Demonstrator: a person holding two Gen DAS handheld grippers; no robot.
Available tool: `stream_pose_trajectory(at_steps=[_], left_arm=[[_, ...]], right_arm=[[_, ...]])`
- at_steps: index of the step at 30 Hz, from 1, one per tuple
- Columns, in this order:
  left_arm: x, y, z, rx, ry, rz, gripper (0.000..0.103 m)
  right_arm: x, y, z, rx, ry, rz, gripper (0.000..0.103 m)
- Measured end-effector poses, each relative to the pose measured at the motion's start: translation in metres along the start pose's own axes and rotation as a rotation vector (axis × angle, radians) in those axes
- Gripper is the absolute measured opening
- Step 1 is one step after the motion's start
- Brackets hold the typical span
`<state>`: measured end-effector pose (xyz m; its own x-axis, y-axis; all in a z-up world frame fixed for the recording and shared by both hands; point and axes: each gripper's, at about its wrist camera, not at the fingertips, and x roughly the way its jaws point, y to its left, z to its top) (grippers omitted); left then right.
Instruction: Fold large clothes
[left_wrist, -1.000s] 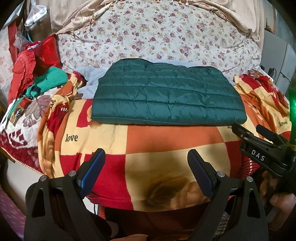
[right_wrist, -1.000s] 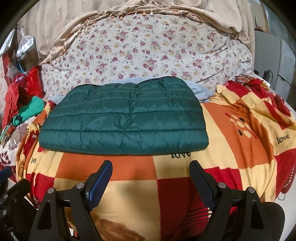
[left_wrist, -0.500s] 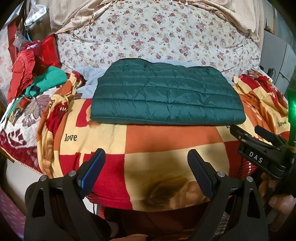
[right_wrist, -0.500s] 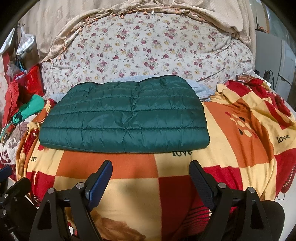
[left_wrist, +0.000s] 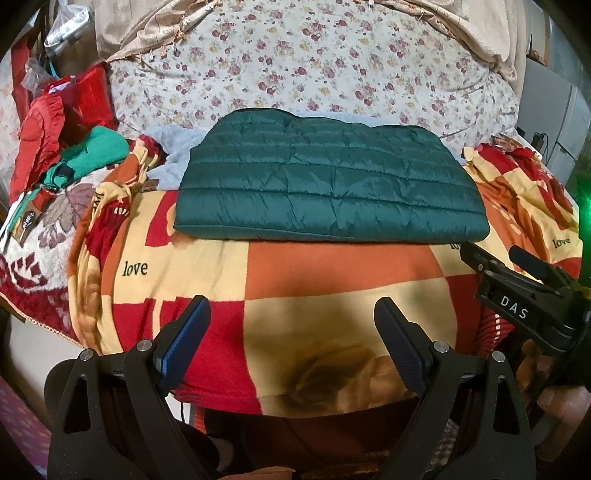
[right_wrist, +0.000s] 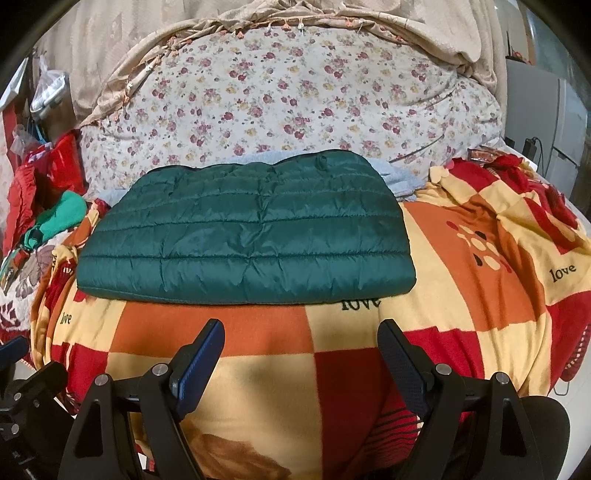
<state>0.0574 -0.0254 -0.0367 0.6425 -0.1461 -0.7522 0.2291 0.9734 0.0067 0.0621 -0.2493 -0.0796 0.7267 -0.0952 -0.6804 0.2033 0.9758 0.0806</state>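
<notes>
Left gripper (left_wrist: 291, 325) and right gripper (right_wrist: 301, 349) both spread wide, empty, hovering over the red-orange-yellow checked fleece blanket (left_wrist: 332, 266), short of the dark green quilted puffer jacket (right_wrist: 243, 232). Jacket lies flat, already a neat rectangle, mid-blanket. Likely finishing: if folding again, pinch both near corners evenly, lift together.

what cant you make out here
- Folds under the jacket: hidden in both views by its top layer.
- Tag text: left view, too small.
- Right gripper handle: right view, cut off by the bottom edge.
- Left gripper handle: left view, likewise.
</notes>
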Motion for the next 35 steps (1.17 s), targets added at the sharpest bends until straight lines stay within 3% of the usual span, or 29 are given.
stream_pose_trajectory(at_steps=[23,28,35], left_arm=[[-0.0002,-0.0018,-0.0006,0.007,-0.016,-0.026,0.09],[-0.0048,-0.0038,-0.0003,0.026,-0.054,0.007,0.09],[-0.0034,-0.0032,0.0005,0.023,-0.047,0.003,0.09]], right_arm=[[-0.0013,0.0034,-0.0005,-0.013,-0.005,0.001,0.083],[-0.001,0.0036,-0.0005,-0.013,-0.001,0.002,0.083],[0.0014,0.0049,-0.0026,-0.013,0.003,0.002,0.083]])
